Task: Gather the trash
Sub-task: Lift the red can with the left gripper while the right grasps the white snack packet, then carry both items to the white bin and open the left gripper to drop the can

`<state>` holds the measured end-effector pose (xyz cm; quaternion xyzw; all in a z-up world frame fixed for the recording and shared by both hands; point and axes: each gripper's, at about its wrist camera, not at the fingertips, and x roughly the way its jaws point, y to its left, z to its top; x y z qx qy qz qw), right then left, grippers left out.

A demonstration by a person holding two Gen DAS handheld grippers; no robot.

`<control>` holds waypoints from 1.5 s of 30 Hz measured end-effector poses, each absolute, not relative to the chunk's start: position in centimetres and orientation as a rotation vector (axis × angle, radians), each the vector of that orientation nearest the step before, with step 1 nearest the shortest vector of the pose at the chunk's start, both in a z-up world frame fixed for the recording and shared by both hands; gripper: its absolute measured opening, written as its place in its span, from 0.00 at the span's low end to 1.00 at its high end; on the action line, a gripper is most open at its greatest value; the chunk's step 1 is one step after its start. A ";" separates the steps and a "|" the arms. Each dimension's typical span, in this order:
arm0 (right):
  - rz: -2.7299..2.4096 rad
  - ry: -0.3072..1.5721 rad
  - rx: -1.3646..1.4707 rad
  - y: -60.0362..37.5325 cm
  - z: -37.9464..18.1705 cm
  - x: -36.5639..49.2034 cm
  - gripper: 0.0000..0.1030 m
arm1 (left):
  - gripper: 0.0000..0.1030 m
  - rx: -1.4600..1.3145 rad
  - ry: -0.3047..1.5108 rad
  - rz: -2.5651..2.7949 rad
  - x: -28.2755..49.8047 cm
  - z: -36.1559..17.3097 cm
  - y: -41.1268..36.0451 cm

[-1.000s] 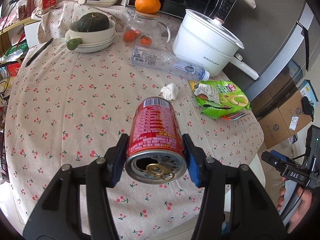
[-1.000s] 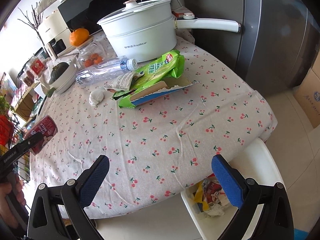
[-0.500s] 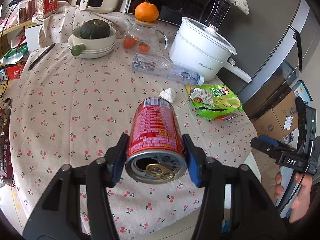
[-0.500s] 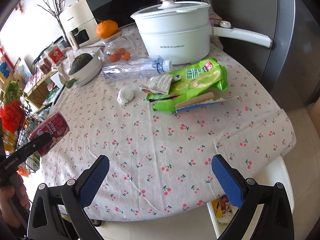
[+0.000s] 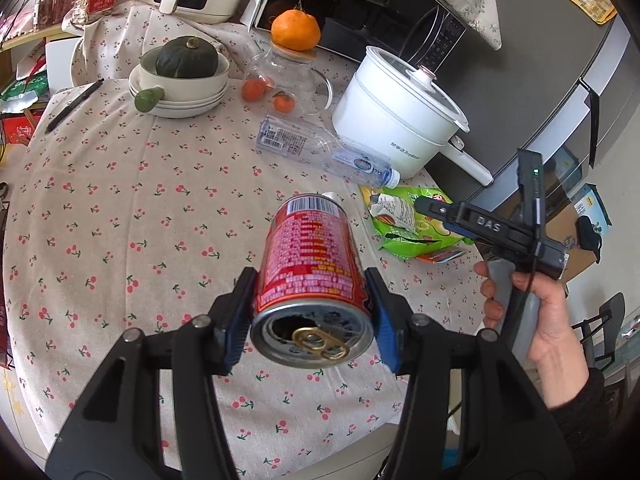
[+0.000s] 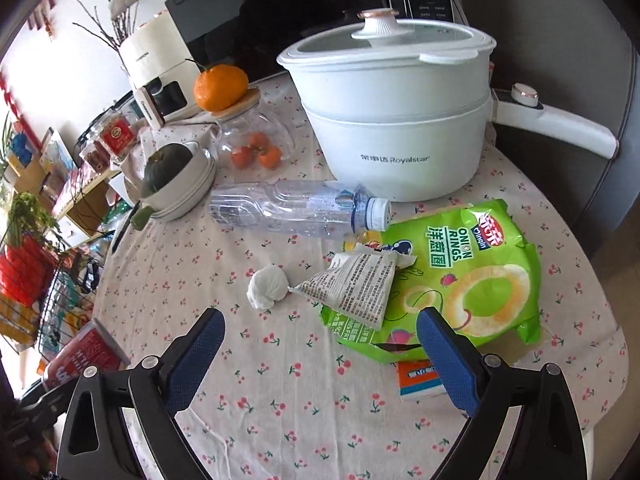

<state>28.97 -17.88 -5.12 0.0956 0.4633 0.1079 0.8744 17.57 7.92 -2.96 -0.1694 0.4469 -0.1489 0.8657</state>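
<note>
My left gripper [image 5: 310, 320] is shut on a red drink can [image 5: 310, 264] and holds it on its side above the table, opened top toward the camera. The can also shows in the right wrist view [image 6: 86, 356] at the lower left. My right gripper [image 6: 320, 356] is open and empty, low over the table just in front of a green onion-rings bag [image 6: 460, 280], a torn white wrapper [image 6: 352, 286] and a crumpled tissue ball [image 6: 267, 288]. An empty clear plastic bottle [image 6: 296, 210] lies on its side behind them. The right gripper shows in the left wrist view [image 5: 434, 208] over the green bag.
A white electric pot [image 6: 396, 120] with a long handle stands behind the bottle. A glass jar [image 6: 250, 136] with an orange on its lid, stacked bowls [image 6: 180, 188] holding a green squash, and a pen [image 5: 74, 105] share the cherry-print tablecloth [image 5: 120, 220]. A small orange-and-white card [image 6: 420, 378] lies under the bag.
My right gripper has moved forward over the table toward the green bag and wrapper, staying open. My left gripper has risen slightly with the can still held.
</note>
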 end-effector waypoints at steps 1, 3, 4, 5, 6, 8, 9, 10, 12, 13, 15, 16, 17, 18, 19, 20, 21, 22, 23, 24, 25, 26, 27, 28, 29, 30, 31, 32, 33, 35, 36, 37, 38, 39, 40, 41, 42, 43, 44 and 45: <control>0.208 0.985 0.223 -17.9 -6.0 29.9 0.92 | 0.53 -0.358 0.938 -0.315 17.6 -3.0 7.9; 0.173 1.007 0.252 -18.0 -7.6 31.3 0.91 | 0.53 -0.360 0.940 -0.318 17.6 -3.0 7.8; 0.153 1.015 0.254 -18.0 -8.1 31.9 0.90 | 0.54 -0.361 0.942 -0.319 17.6 -3.0 7.8; 0.135 1.020 0.254 -17.9 -8.6 32.4 0.87 | 0.54 -0.363 0.945 -0.318 17.6 -3.1 7.8; 0.121 1.026 0.257 -17.8 -9.0 32.9 0.85 | 0.54 -0.364 0.947 -0.317 17.7 -3.1 7.9; 0.103 1.033 0.270 -17.7 -9.5 33.6 0.80 | 0.54 -0.367 0.952 -0.312 17.8 -3.3 8.1; 0.096 1.037 0.271 -17.6 -9.8 33.8 0.73 | 0.54 -0.368 0.956 -0.311 17.8 -3.3 8.2; 0.090 1.045 0.267 -17.3 -10.1 33.9 0.66 | 0.53 -0.370 0.957 -0.310 17.9 -3.4 8.3; 0.103 1.075 0.260 -16.9 -10.8 34.0 0.37 | 0.53 -0.380 0.957 -0.301 17.9 -3.5 8.6; 0.116 1.087 0.258 -16.6 -11.1 34.0 0.37 | 0.53 -0.389 0.956 -0.300 17.9 -3.5 8.8; 0.131 1.084 0.252 -16.4 -11.1 33.6 0.17 | 0.54 -0.399 0.952 -0.296 17.8 -3.4 9.1; 0.141 1.078 0.250 -16.4 -10.9 33.3 0.17 | 0.53 -0.402 0.949 -0.295 17.7 -3.3 9.2; 0.149 1.070 0.245 -16.3 -10.6 33.0 0.16 | 0.54 -0.405 0.947 -0.297 17.6 -3.3 9.2; 0.159 1.061 0.239 -16.2 -10.2 32.7 0.16 | 0.54 -0.408 0.944 -0.300 17.5 -3.2 9.3; 0.172 1.051 0.235 -16.1 -9.8 32.3 0.15 | 0.54 -0.408 0.940 -0.303 17.3 -3.0 9.3; 0.188 1.040 0.235 -16.0 -9.2 31.7 0.15 | 0.54 -0.409 0.935 -0.307 17.1 -2.9 9.3; 0.203 1.030 0.236 -16.0 -8.6 31.1 0.15 | 0.54 -0.411 0.929 -0.313 16.9 -2.7 9.3; 0.213 1.020 0.237 -16.1 -7.9 30.5 0.15 | 0.53 -0.414 0.922 -0.318 16.6 -2.4 9.3; 0.224 1.012 0.235 -16.2 -7.1 29.8 0.15 | 0.53 -0.417 0.914 -0.327 16.4 -2.2 9.3; 0.234 1.004 0.233 -16.3 -6.4 29.1 0.15 | 0.54 -0.419 0.905 -0.335 16.2 -1.9 9.1; 0.243 0.995 0.233 -16.4 -5.7 28.3 0.15 | 0.54 -0.420 0.896 -0.341 15.8 -1.7 9.0; 0.250 0.987 0.234 -16.7 -4.9 27.3 0.15 | 0.53 -0.419 0.890 -0.348 15.5 -1.5 8.7; 0.256 0.978 0.237 -17.2 -4.2 26.4 0.15 | 0.53 -0.420 0.884 -0.356 15.2 -1.3 8.5; 0.261 0.971 0.241 -17.6 -3.6 25.4 0.15 | 0.54 -0.422 0.881 -0.366 14.9 -1.1 8.2; 0.264 0.965 0.241 -18.1 -3.1 24.4 0.15 | 0.54 -0.421 0.877 -0.376 14.5 -1.0 7.8; 0.262 0.960 0.238 -18.6 -2.7 23.3 0.15 | 0.54 -0.415 0.873 -0.385 14.1 -0.8 7.4; 0.258 0.954 0.233 -19.0 -2.3 22.3 0.15 | 0.54 -0.405 0.869 -0.395 13.7 -0.7 6.9; 0.254 0.950 0.226 -19.5 -2.0 21.3 0.15 | 0.54 -0.395 0.867 -0.407 13.2 -0.6 6.4; 0.243 0.946 0.215 -20.1 -1.7 20.2 0.15 | 0.54 -0.386 0.867 -0.419 12.7 -0.5 6.0; 0.207 0.948 0.191 -21.3 -1.4 18.1 0.15 | 0.53 -0.367 0.870 -0.442 11.9 -0.5 4.9; 0.195 0.951 0.188 -22.0 -1.4 17.0 0.15 | 0.54 -0.356 0.872 -0.453 11.6 -0.6 4.4; 0.186 0.954 0.190 -22.8 -1.4 16.0 0.15 | 0.53 -0.343 0.873 -0.463 11.2 -0.6 3.8; 0.174 0.956 0.193 -23.5 -1.4 14.9 0.15 | 0.53 -0.331 0.877 -0.474 11.0 -0.6 3.2; 0.162 0.957 0.197 -24.2 -1.5 13.9 0.15 | 0.54 -0.314 0.884 -0.490 10.7 -0.7 2.5; 0.148 0.958 0.200 -25.0 -1.7 12.9 0.15 | 0.53 -0.294 0.889 -0.507 10.4 -0.7 1.7; 0.133 0.957 0.209 -25.7 -1.9 11.9 0.15 | 0.53 -0.275 0.890 -0.519 10.0 -0.8 1.0; 0.120 0.958 0.222 -26.5 -2.3 10.9 0.15 | 0.54 -0.258 0.893 -0.531 9.6 -0.9 0.2; 0.109 0.961 0.236 -27.4 -2.7 10.0 0.15 | 0.53 -0.246 0.899 -0.546 9.3 -1.1 -0.6; 0.090 0.975 0.249 -28.2 -3.2 9.1 0.15 | 0.54 -0.232 0.906 -0.561 8.9 -1.2 -1.4; 0.061 1.006 0.263 -29.1 -3.7 8.4 0.15 | 0.54 -0.214 0.911 -0.575 8.5 -1.4 -2.2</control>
